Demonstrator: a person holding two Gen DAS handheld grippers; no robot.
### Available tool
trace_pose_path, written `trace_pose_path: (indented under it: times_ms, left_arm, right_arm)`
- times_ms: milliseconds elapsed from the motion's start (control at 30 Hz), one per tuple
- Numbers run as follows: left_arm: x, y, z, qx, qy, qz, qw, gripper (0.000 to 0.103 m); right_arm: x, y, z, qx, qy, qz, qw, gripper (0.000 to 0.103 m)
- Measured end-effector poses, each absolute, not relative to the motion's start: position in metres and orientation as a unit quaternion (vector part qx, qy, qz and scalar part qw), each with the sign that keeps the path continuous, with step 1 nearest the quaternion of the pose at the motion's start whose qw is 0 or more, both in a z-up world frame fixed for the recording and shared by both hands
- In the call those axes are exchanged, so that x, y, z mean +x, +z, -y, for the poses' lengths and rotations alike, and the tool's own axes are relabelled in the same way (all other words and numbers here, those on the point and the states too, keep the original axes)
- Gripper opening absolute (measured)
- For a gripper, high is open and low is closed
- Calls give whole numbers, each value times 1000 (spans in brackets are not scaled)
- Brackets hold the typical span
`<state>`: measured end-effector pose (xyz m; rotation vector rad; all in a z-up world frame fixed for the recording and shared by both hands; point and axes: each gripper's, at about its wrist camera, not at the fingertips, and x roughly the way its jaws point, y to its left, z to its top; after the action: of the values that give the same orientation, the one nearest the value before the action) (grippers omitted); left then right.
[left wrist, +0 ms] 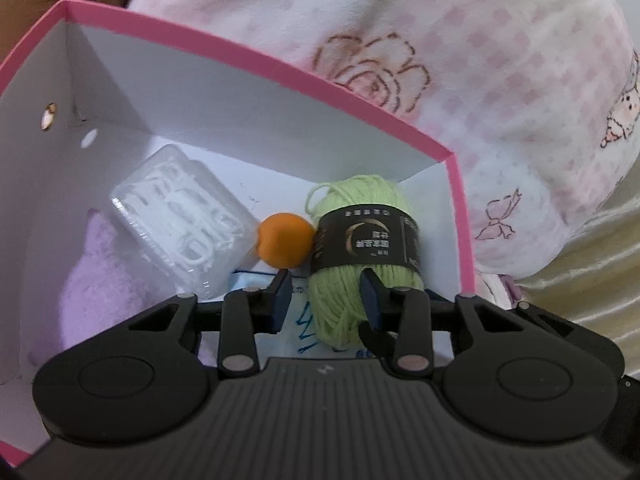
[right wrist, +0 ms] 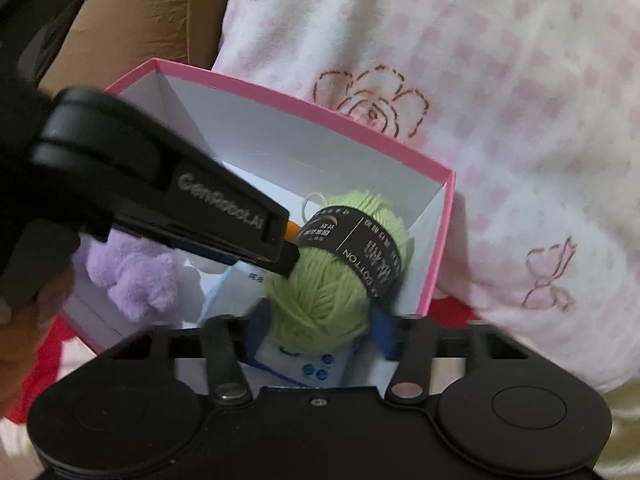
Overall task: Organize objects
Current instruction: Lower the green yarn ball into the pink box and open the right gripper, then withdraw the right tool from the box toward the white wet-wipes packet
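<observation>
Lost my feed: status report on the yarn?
Right tongs clamped on green yarn ball inside pink box. Left tongs open, tips at the yarn. Orange ball alongside.

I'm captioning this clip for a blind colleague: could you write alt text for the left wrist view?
A pink-rimmed white cardboard box holds a light green yarn ball with a black paper band, a small orange ball touching it, a clear plastic case of white picks and a fluffy lilac cloth. The left tongs reach in at the yarn's near end.
</observation>
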<state>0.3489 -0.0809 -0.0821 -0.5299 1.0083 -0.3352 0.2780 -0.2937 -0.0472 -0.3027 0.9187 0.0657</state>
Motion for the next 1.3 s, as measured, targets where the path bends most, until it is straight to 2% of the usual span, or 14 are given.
trace_pose_path:
  times_ms: [67,100,533,667,733,867,1300]
  left_arm:
    - [349,-82,82,-264,-169,-465,828,18]
    - [349,-80,82,-274,-172,-457,829,16]
    - [349,-81,91,-264,-160,-455,835,16]
    - [346,-78,87,-270,-163,-457,832,17]
    - [340,-69,83,-269,-168,-458,831,17]
    - [318,-43,75,-247,-184,-450,838,24]
    - [248,27,42,-184,-162,-459,854,45]
  right_arm:
    - [277,-46,295,-142,22,-435,889,36]
    - [278,-48,299,-138,18,-434,890,35]
    - [297,-61,299,-139,7,-412,900,34]
    - [301,-64,309,-104,3,-418,903,36]
    - [296,-59,312,-82,10,-413,907,41]
    - [276,-46,319,-23,28,-412,911,45]
    - [206,16,308,28,72,-398,914,55]
